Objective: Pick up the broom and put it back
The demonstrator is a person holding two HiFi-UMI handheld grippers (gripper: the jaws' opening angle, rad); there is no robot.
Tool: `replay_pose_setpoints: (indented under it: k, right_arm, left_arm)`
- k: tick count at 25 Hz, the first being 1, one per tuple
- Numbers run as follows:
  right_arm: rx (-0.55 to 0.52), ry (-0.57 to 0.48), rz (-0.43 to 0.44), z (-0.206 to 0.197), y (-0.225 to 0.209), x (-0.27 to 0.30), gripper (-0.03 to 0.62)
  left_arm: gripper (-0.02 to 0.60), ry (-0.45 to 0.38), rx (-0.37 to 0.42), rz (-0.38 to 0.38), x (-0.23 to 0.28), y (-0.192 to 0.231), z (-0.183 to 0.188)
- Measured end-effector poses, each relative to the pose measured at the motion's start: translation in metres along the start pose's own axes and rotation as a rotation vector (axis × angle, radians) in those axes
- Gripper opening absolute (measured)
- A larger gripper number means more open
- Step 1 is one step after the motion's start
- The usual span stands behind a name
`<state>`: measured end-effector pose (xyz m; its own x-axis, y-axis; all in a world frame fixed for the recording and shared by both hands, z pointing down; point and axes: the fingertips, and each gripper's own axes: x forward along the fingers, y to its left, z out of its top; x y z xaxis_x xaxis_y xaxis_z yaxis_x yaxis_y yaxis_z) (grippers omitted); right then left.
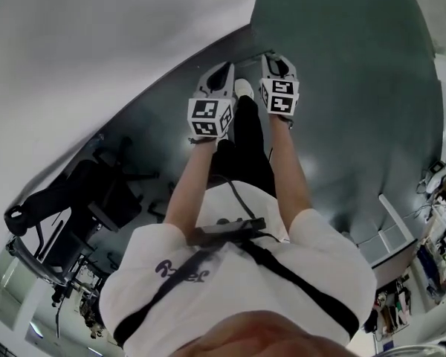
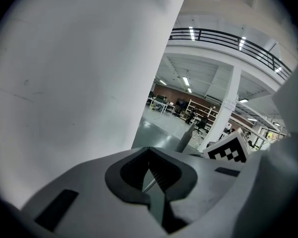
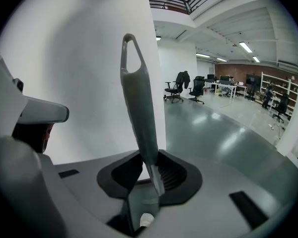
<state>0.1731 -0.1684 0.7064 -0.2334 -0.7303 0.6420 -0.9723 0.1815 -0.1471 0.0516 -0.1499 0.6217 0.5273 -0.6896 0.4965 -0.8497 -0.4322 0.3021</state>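
Broom handle [image 3: 139,108] is pinched between the jaws of the right gripper [image 3: 151,175]. It sticks up and away from them, with its hanging loop at the far end, right by the white wall [image 3: 74,58]. The left gripper [image 2: 150,175] sits just beside the right one over the grey floor [image 3: 228,133], jaws pressed together on nothing.

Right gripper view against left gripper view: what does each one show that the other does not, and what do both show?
Only the right gripper view: the broom handle, clamped in the right hand-held gripper, and office chairs. Only the left gripper view: the left hand-held gripper, shut and empty, and a marker cube. Both: the white wall, the shiny grey floor.
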Motion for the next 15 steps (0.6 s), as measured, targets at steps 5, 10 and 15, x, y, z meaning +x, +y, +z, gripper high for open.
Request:
replay_pose_setpoints:
  k: [5,10,15]
  right_arm:
    - [-0.028,0.041,0.018,-0.007,0.010,0.041,0.103]
    - [-0.053,0.088,0.039,-0.016,0.032,0.079,0.103]
    - [-0.050,0.094,0.049,-0.005,0.042,0.113,0.103]
  left_arm:
    - [0.012,0.023,-0.025,0.014,0.014,0.020,-0.014]
    - [0.012,0.028,-0.054,0.044,0.018,0.040,-0.020]
    - [0.012,0.024,-0.071,0.083,0.019,0.061,-0.021]
